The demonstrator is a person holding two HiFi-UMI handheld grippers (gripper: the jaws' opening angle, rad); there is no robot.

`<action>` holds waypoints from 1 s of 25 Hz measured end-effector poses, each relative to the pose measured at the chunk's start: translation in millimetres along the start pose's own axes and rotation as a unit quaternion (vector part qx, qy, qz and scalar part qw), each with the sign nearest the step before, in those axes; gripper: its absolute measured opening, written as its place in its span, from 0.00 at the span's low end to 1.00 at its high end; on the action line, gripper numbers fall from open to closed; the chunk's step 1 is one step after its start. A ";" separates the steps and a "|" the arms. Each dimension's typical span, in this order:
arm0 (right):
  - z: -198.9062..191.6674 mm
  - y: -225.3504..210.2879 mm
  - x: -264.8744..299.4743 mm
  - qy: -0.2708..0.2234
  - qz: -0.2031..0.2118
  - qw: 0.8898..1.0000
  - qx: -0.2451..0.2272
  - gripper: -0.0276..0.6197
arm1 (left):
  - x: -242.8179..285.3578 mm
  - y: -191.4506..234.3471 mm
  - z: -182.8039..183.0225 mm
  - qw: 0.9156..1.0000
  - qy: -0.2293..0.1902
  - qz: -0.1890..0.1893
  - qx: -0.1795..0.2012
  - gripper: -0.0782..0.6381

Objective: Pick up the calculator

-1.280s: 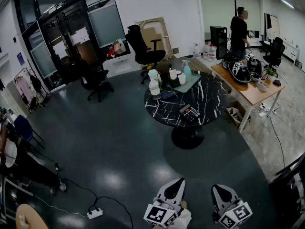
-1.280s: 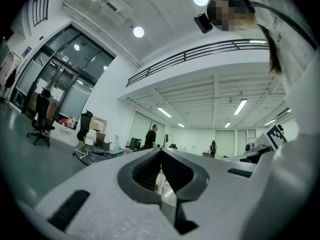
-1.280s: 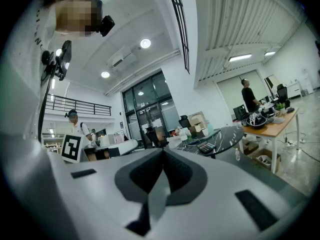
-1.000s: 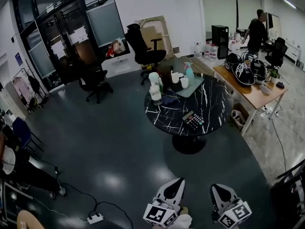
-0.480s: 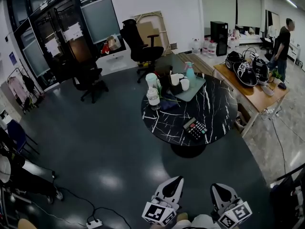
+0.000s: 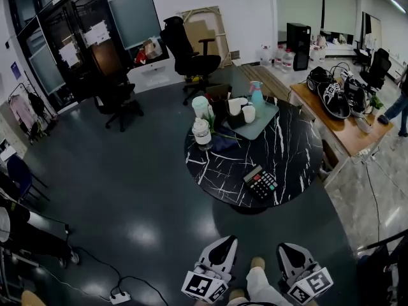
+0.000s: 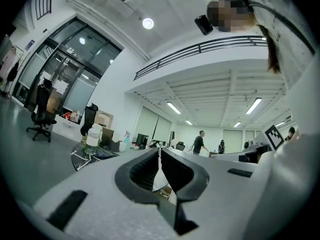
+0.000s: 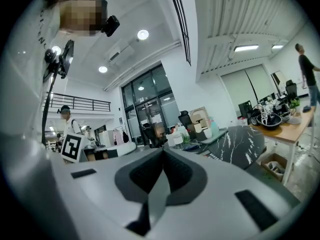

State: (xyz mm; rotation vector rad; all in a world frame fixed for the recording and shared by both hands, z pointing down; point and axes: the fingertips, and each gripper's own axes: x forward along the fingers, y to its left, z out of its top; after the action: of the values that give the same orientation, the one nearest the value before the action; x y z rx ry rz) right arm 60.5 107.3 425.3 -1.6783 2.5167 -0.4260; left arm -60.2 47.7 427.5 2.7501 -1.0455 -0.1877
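Right gripper (image 6: 286,250) well short of calculator (image 6: 261,182)

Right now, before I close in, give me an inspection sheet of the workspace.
Surface: round black marble table, across open floor from both tongs.
Job's things: calculator lies flat near the table's near edge, untouched.
Clutter: grey tray with cups, spray bottle, jar, all on the far half.
Grippers: left tongs and right tongs both shut, empty.
Cables: power strip with cord on the floor, left.
Surroundings: office chair, wooden desk, a person's leg at the right edge.
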 end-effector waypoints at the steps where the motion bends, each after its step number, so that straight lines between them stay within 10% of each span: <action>1: 2.8 -4.8 8.2 0.000 0.008 1.000 -0.003 0.05 | 5.8 4.0 1.5 1.000 0.000 0.003 0.005 0.12; 25: 12.8 -116.8 118.3 0.051 0.083 0.995 0.000 0.05 | 154.2 41.4 -46.9 0.999 0.047 0.014 -0.019 0.12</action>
State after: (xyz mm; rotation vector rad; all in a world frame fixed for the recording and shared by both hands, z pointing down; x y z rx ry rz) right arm 120.9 -45.2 455.0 -1.4658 2.7024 -0.5098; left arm 36.5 -79.2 474.8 2.6802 -1.0437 -0.0742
